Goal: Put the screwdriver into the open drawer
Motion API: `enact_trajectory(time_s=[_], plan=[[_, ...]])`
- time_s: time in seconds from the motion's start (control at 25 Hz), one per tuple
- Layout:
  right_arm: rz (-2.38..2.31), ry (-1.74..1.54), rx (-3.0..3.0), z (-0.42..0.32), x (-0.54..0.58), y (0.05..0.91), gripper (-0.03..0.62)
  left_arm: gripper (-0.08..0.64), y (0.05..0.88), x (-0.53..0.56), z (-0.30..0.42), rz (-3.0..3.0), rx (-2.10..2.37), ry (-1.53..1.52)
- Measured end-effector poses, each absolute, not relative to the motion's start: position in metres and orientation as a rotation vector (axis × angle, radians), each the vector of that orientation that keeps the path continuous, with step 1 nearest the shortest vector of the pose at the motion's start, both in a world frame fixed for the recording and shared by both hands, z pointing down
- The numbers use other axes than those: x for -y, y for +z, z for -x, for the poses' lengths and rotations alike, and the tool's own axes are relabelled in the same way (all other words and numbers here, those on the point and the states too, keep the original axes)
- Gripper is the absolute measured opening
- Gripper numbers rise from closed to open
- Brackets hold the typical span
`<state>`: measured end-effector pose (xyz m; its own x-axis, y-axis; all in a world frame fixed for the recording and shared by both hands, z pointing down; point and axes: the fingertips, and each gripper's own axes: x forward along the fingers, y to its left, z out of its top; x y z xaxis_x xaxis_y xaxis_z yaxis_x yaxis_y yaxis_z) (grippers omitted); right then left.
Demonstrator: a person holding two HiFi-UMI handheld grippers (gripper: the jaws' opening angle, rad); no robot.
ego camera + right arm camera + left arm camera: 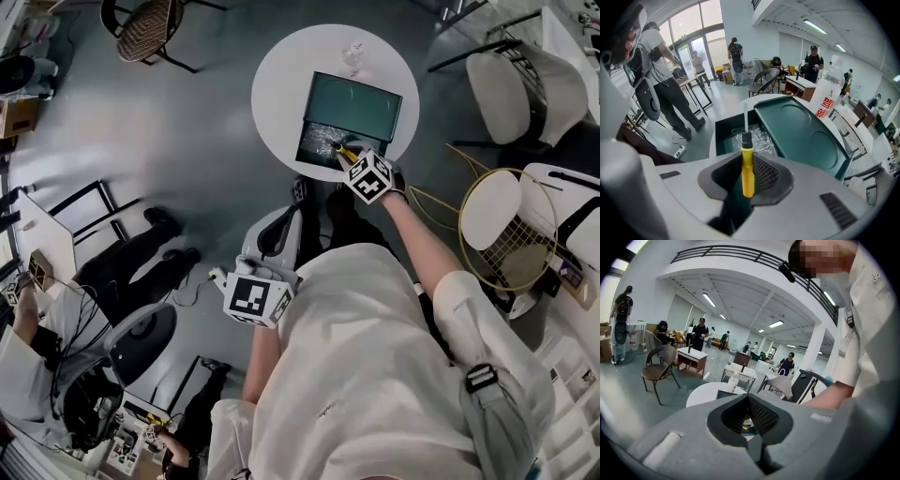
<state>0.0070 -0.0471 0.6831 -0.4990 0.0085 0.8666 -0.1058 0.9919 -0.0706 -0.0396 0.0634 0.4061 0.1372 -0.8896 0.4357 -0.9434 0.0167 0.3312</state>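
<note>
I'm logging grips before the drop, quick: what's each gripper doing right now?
Left gripper: closed, nothing between its jaws.
Right gripper: closed on the yellow-handled screwdriver.

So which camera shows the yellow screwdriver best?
The right gripper view: the screwdriver sits large, gripped between the jaws. The head view shows a tiny yellow bit; the left gripper view, nothing clear.
</note>
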Motion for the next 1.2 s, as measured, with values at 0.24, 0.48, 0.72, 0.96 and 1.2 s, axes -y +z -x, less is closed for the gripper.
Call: enact_trajectory(time_s=[0.24,0.48,0.72,0.96,1.2], plan=[[-0.043,0.117,2.047,-0.005,0.049,0.697,0.080,0.012,0.410,-0.063,0.038,-1.854,1.763,0.134],[-0.027,0.150,2.032,-0.001,0.052,0.709,0.080,0.012,0.411,-0.060,0.041,-1.840,1.769,0.134],[-0.002,0.114,2.008,0.001,0.050,0.720,0.080,0.012,0.412,-0.059,0.038,-1.838,1.763,0.140],[0.012,0.103,1.989,0.002,0.050,0.730,0.078,0.012,0.415,-0.061,0.043,-1.821,1.768,0.140],[0.010,0.100,1.987,0.005,0.050,0.733,0.077,0.012,0.416,-0.065,0.048,-1.811,1.781,0.144]])
